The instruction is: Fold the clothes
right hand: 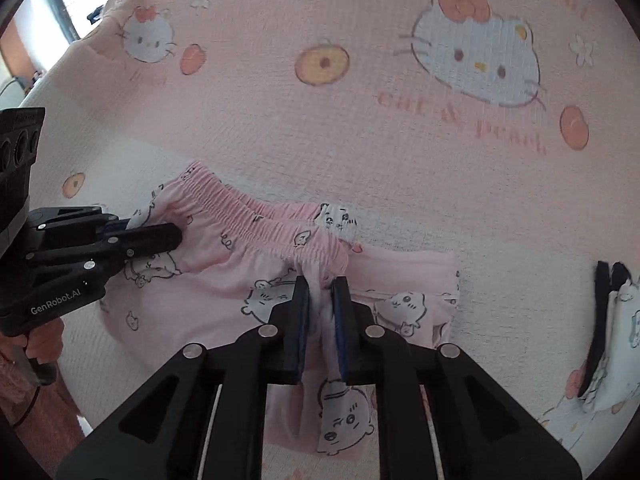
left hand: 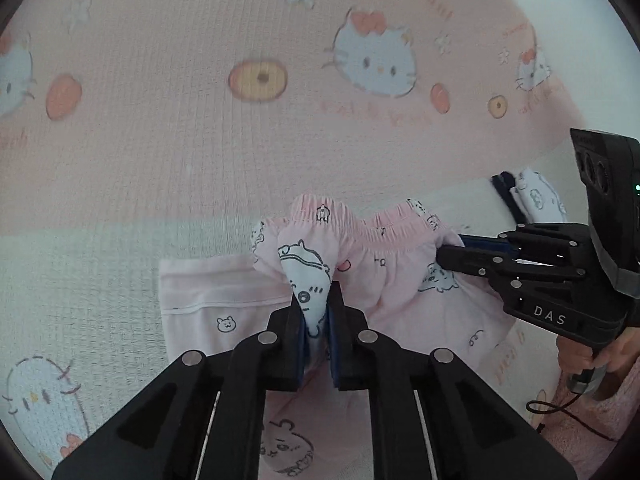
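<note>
A pair of pink shorts [left hand: 404, 280] with cartoon animal prints and an elastic waistband lies on the bedsheet; it also shows in the right wrist view [right hand: 224, 264]. My left gripper [left hand: 316, 312] is shut on a bunched corner of the waistband end. My right gripper [right hand: 322, 300] is shut on the other end of the waistband. Each gripper shows in the other's view: the right gripper [left hand: 452, 252] at the shorts' right side, the left gripper [right hand: 168, 232] at their left side.
The shorts lie on a pink and white Hello Kitty sheet [left hand: 256, 140]. Another garment, dark blue and white [right hand: 612, 332], lies at the right; it shows in the left wrist view [left hand: 532, 196] too. A hand [left hand: 592, 356] holds the right gripper's handle.
</note>
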`<state>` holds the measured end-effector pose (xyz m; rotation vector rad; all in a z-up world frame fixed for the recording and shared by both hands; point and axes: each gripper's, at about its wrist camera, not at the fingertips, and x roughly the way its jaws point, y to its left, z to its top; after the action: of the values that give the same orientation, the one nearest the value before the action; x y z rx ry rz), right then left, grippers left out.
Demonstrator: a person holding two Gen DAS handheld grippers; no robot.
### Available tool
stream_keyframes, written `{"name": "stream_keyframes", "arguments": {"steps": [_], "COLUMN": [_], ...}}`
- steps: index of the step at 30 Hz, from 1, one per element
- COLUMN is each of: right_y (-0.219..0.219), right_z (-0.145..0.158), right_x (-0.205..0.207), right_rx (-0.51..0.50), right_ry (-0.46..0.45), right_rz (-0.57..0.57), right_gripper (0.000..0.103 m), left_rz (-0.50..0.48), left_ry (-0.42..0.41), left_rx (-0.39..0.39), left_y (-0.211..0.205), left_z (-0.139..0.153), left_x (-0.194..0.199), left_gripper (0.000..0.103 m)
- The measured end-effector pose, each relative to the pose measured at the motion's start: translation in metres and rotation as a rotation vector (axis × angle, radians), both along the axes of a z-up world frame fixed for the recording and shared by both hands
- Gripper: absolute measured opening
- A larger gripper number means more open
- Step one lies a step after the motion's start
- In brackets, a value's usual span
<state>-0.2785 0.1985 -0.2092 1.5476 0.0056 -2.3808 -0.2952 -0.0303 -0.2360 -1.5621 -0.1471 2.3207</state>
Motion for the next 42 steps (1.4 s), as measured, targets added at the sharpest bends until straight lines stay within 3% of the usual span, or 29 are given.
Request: {"name": "stream_keyframes", "arguments": {"steps": [1, 3, 4, 6, 7, 10, 12, 14, 16, 18, 20, 25, 27, 30, 34, 39, 42], "right_y": [0.007, 0.021, 0.033, 0.057, 0.066, 0.071, 0.063, 0.050, 0.035, 0.019, 0.004, -0.030, -0.036, -0.043, -0.050, -0.024, -0.016], "right_z": [-0.008, -0.018, -0.007, 0.015, 0.021, 0.022, 0.005, -0.004, -0.009, -0.010, -0.007, 0.000, -0.003, -0.007, -0.020, -0.039, -0.040], "right_x": [-0.006, -0.015, -0.012, -0.003, -0.001, 0.002, 0.004, 0.014, 0.025, 0.036, 0.044, 0.044, 0.029, 0.008, 0.000, 0.027, 0.050], "right_rx": [-0.043, -0.142, -0.223, -0.321, -0.295, -0.060, 0.059, 0.083, 0.083, 0.064, 0.025, -0.042, -0.060, -0.082, 0.021, 0.088, 0.041], "right_ry": [-0.049, -0.126, -0.096, -0.017, 0.007, 0.015, -0.049, -0.081, -0.101, -0.112, -0.112, -0.097, -0.089, -0.079, -0.129, -0.237, -0.278], "right_rz": [-0.034, -0.102, -0.136, -0.203, -0.233, -0.238, -0.163, -0.080, -0.007, 0.061, 0.126, 0.227, 0.202, 0.165, 0.140, 0.020, 0.012], "right_gripper": [0.020, 0.019, 0.021, 0.022, 0.022, 0.023, 0.023, 0.023, 0.023, 0.023, 0.023, 0.023, 0.023, 0.023, 0.023, 0.023, 0.025], "left_rz": [0.002, 0.014, 0.028, 0.090, 0.081, -0.033, -0.133, -0.184, -0.199, -0.138, -0.067, 0.018, 0.017, -0.003, -0.025, -0.023, -0.027], "left_ry": [-0.055, 0.001, 0.055, 0.155, 0.174, 0.169, 0.144, 0.099, 0.049, -0.002, -0.030, -0.060, -0.070, -0.062, -0.051, -0.074, -0.081], "left_rx": [-0.004, -0.014, -0.018, 0.009, 0.023, 0.045, 0.024, 0.001, -0.046, -0.039, 0.052, 0.168, 0.206, 0.189, 0.167, 0.189, 0.181], "left_y": [0.001, -0.002, -0.006, -0.017, -0.015, 0.009, 0.042, 0.068, 0.087, 0.077, 0.056, 0.013, 0.007, 0.010, 0.013, 0.008, 0.011], "left_z": [-0.011, 0.006, 0.021, 0.050, 0.058, 0.063, 0.050, 0.030, 0.009, -0.006, -0.009, -0.015, -0.018, -0.020, -0.021, -0.020, -0.016], "left_x": [-0.009, -0.007, -0.003, 0.011, 0.017, 0.033, 0.042, 0.044, 0.045, 0.045, 0.048, 0.055, 0.055, 0.052, 0.052, 0.045, 0.041], "left_gripper": [0.019, 0.020, 0.022, 0.036, 0.038, 0.038, 0.038, 0.038, 0.038, 0.038, 0.038, 0.038, 0.038, 0.038, 0.038, 0.038, 0.038]}}
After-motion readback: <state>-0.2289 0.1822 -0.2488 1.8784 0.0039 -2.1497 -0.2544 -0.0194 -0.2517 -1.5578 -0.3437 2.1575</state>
